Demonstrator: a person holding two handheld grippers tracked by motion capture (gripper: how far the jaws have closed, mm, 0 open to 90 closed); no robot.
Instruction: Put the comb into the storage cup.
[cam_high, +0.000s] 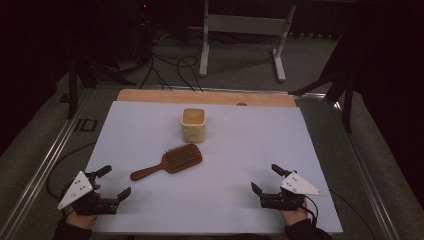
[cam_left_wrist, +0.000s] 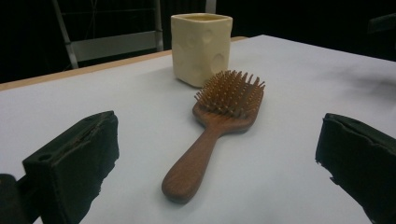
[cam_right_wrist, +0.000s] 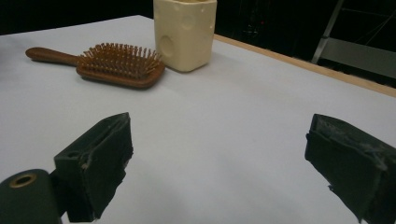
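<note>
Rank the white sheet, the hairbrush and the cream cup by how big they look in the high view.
1. White sheet, by far the largest.
2. Hairbrush, longer than the cup is wide or tall.
3. Cream cup, smallest, though it lies slightly farther from the camera.

My high view looks forward and down over the whole counter (cam_high: 150, 210) from the near side. Each gripper camera sits low, close to the surface, facing inward from its corner. All three views share the hairbrush (cam_high: 170, 161) and the cream cup (cam_high: 193, 125).
</note>
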